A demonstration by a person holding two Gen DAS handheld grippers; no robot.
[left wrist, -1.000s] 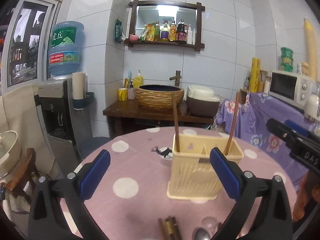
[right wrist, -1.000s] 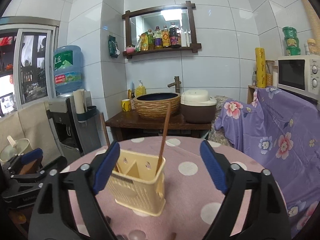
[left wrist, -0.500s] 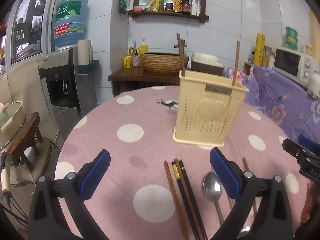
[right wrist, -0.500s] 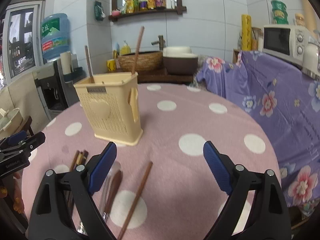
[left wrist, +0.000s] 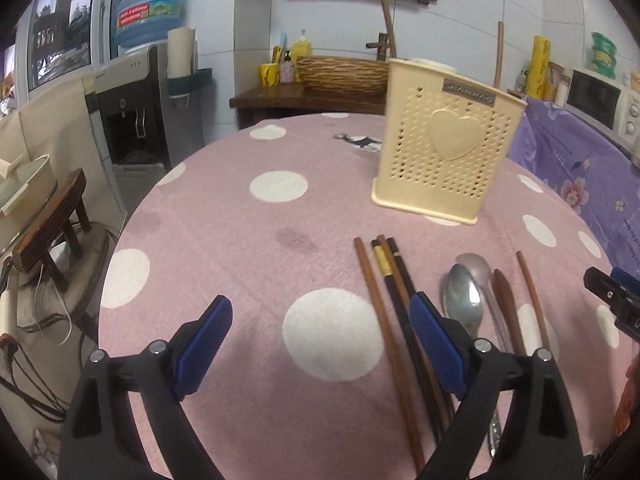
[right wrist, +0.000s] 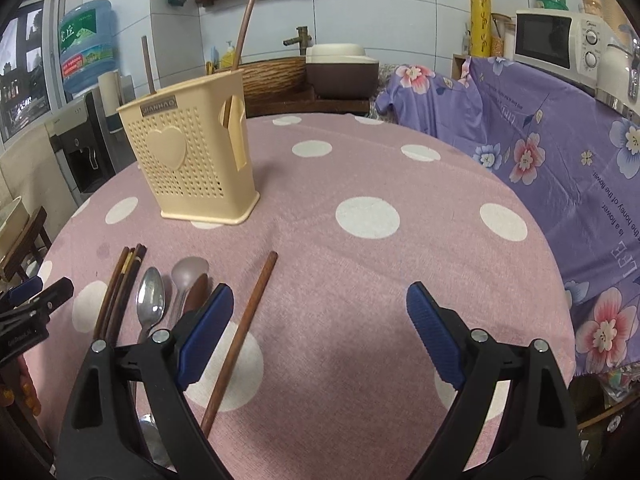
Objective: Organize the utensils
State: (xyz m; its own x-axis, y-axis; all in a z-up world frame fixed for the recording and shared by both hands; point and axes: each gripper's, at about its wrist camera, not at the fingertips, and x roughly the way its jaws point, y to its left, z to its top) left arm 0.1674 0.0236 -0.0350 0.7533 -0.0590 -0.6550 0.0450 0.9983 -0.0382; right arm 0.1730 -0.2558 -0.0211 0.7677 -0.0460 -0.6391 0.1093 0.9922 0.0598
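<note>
**Both tools empty over the loose utensils**

Left tool (left wrist: 316,332) hung released above the counter (left wrist: 240,216), its blue pads spread wide with nothing between them; its right pad sat over the cluster of dark chopsticks (left wrist: 394,292). Right tool (right wrist: 320,320) was likewise released and empty, its left pad just beside a single brown chopstick (right wrist: 244,328) that lay apart from the rest.

Between the cluster and that lone stick lay a metal spoon (left wrist: 464,300), a paler spoon (left wrist: 474,266) partly under it, and what looked like a wooden spoon (left wrist: 506,304). The cream perforated holder (left wrist: 444,156) stood upright farther back on the counter, with two sticks (right wrist: 242,20) already leaning out of it.

Several risks seemed likely. The clustered chopsticks touched one another, so a grip on one could drag or scatter its neighbours. Thin sticks lying flat on cloth give the pads little to bite, so one could roll or pivot in the grasp. The holder looked light, and the sticks inside leaned; a clumsy insertion might knock them or tip the holder. With both tools working close together, a collision between them was also possible.
</note>
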